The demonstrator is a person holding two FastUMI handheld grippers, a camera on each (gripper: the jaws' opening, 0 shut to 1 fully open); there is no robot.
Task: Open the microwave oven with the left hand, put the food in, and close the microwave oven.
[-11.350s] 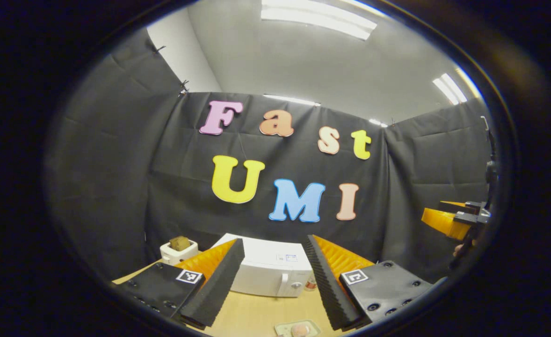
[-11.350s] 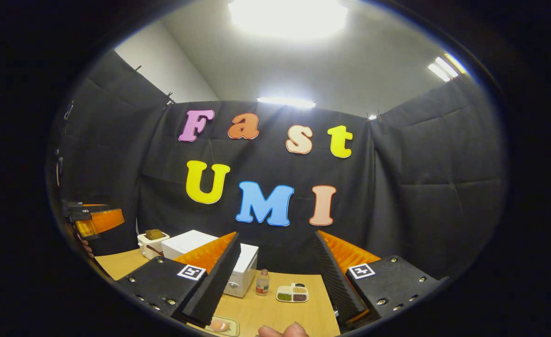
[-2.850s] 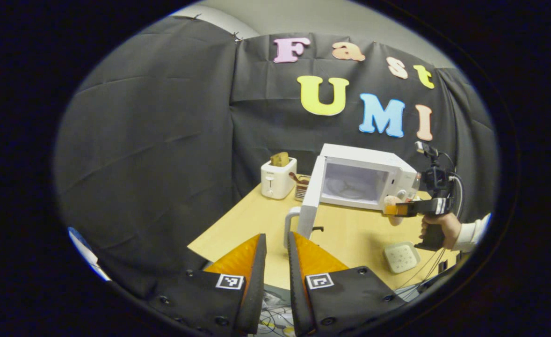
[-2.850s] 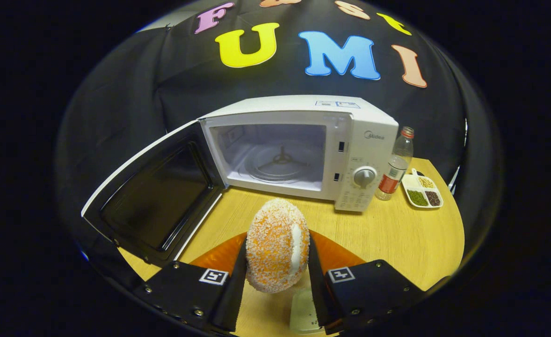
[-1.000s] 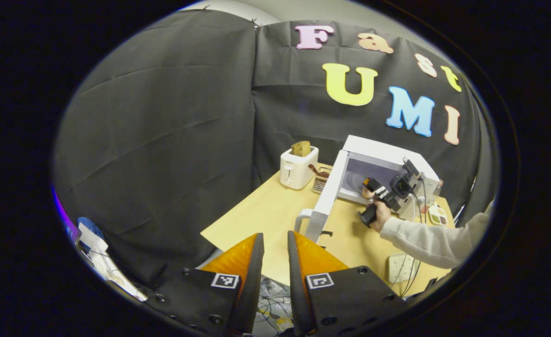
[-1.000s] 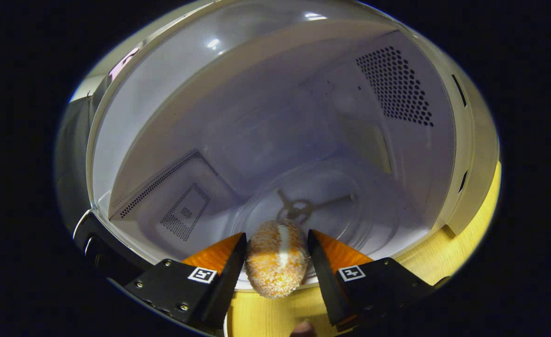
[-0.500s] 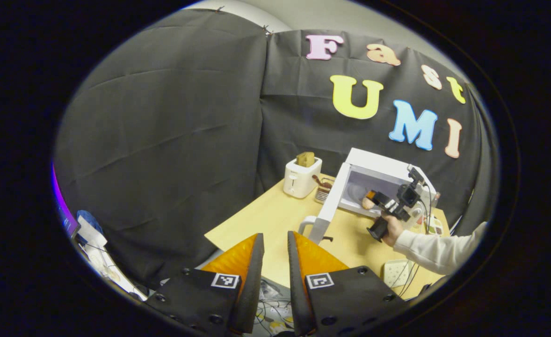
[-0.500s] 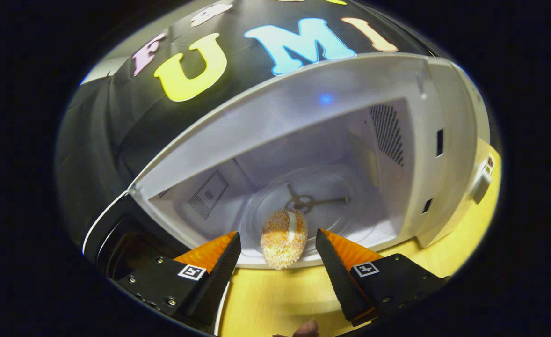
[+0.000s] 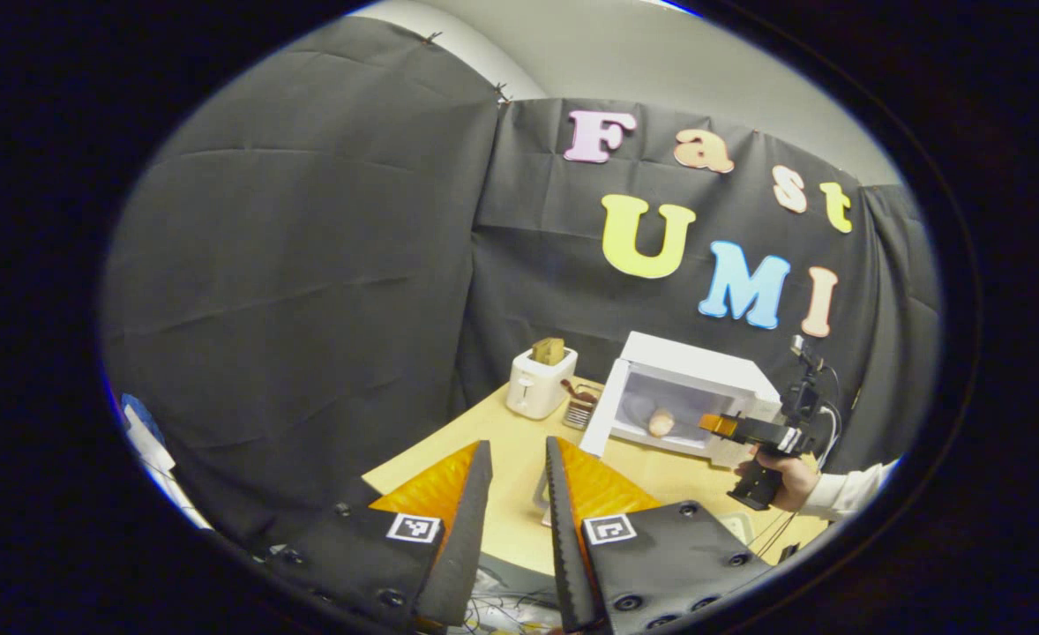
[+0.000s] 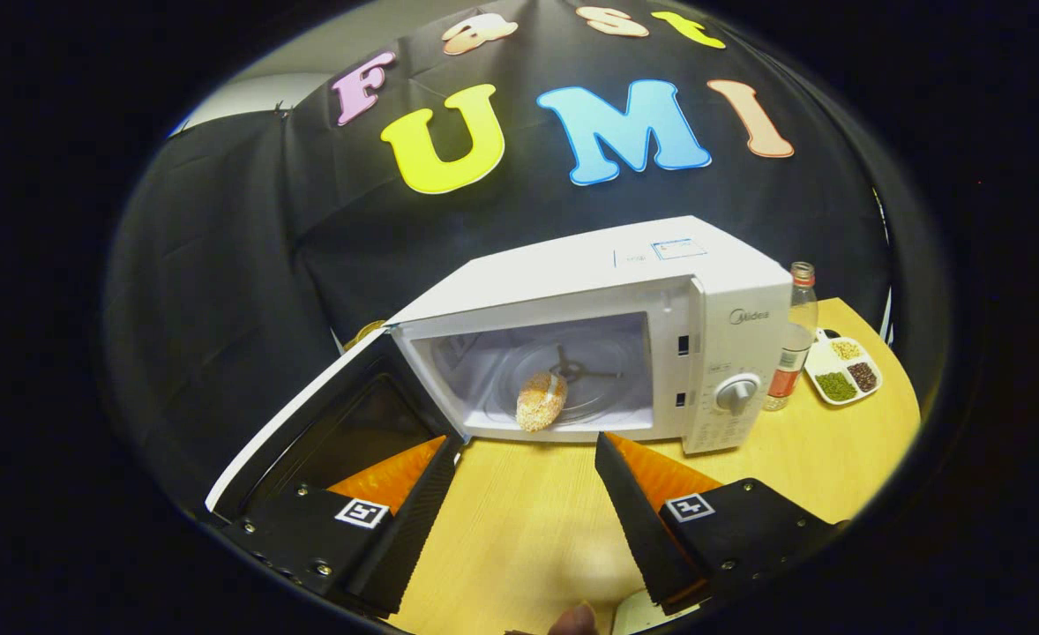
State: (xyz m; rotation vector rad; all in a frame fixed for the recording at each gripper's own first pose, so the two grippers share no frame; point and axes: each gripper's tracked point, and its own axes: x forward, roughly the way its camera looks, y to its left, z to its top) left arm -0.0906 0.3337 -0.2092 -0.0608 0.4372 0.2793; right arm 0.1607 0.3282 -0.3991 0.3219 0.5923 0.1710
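The white microwave [image 10: 731,291] stands on the wooden table [image 10: 528,520] with its door [image 10: 325,441] swung wide open to the left. The food, an orange crumbed roll [image 10: 541,401], lies on the glass turntable inside. My right gripper [image 10: 524,481] is open with nothing between its fingers, held over the table in front of the oven's opening, apart from the roll. In the left gripper view, my left gripper [image 9: 517,450] is shut and holds nothing, well back from the table's near corner. That view also has the microwave [image 9: 696,366], the roll [image 9: 661,422] and the right gripper [image 9: 718,425] in a hand [image 9: 788,481].
A plastic bottle [image 10: 793,339] and a small divided dish [image 10: 841,370] stand right of the microwave. A white toaster [image 9: 537,388] and a small basket [image 9: 579,407] sit left of it. A white plate [image 10: 634,617] lies near the table's front edge.
The right gripper let go of the roll inside the oven and has drawn back out, open. The left gripper stays shut, its view shifted slightly.
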